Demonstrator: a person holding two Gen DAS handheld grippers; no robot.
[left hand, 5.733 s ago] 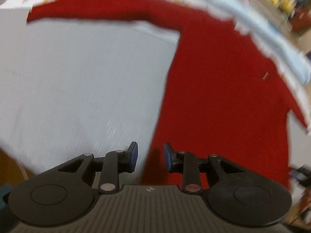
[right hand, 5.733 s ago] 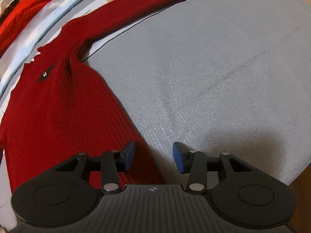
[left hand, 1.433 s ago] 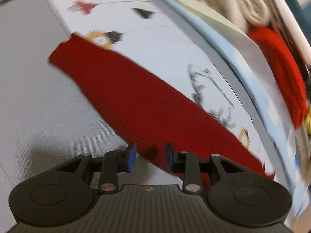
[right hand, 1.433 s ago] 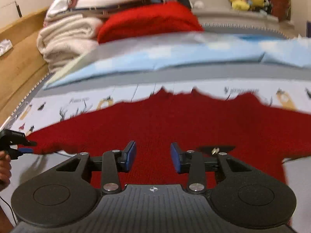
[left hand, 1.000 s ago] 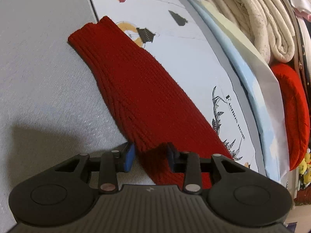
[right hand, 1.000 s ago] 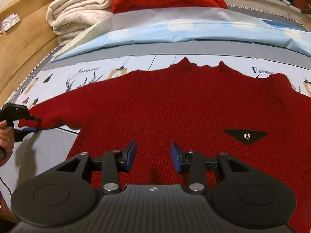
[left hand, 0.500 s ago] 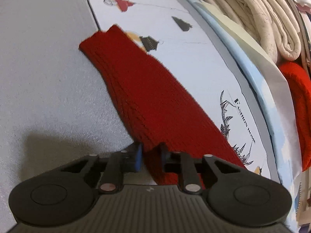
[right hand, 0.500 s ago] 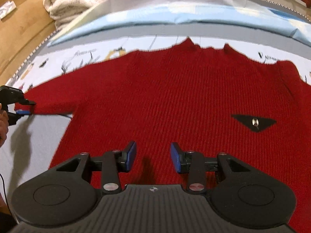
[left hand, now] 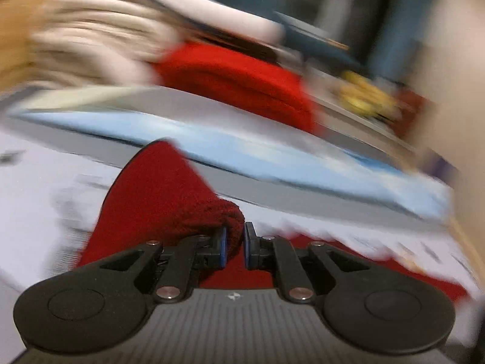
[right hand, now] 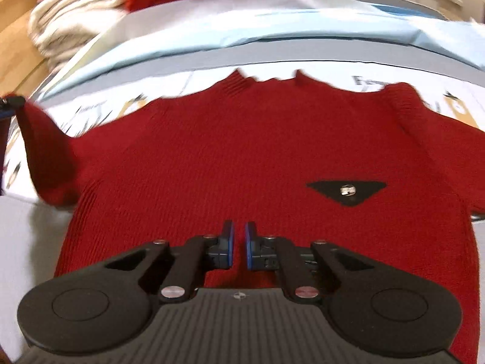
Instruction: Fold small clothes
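Observation:
A dark red knitted sweater (right hand: 242, 157) lies flat on the bed, neck away from me, with a black triangular patch (right hand: 347, 191) on its right side. My left gripper (left hand: 233, 244) is shut on the sweater's left sleeve (left hand: 157, 200) and holds it lifted off the bed. In the right wrist view that raised sleeve (right hand: 45, 151) stands up at the far left. My right gripper (right hand: 239, 242) hovers low over the sweater's lower middle, its jaws nearly closed with only a narrow gap and nothing between them.
A printed white sheet (right hand: 100, 106) and a light blue quilt (right hand: 242, 27) lie behind the sweater. Further back are a folded red knit (left hand: 242, 82), cream blankets (right hand: 66, 27) and a wooden bed frame (right hand: 18, 3). Grey sheet (right hand: 27, 227) lies at the left.
My left gripper closed on the sleeve, lifted it off the bed and swung inward toward the body. My right gripper's jaws closed from wide open to nearly shut over the sweater.

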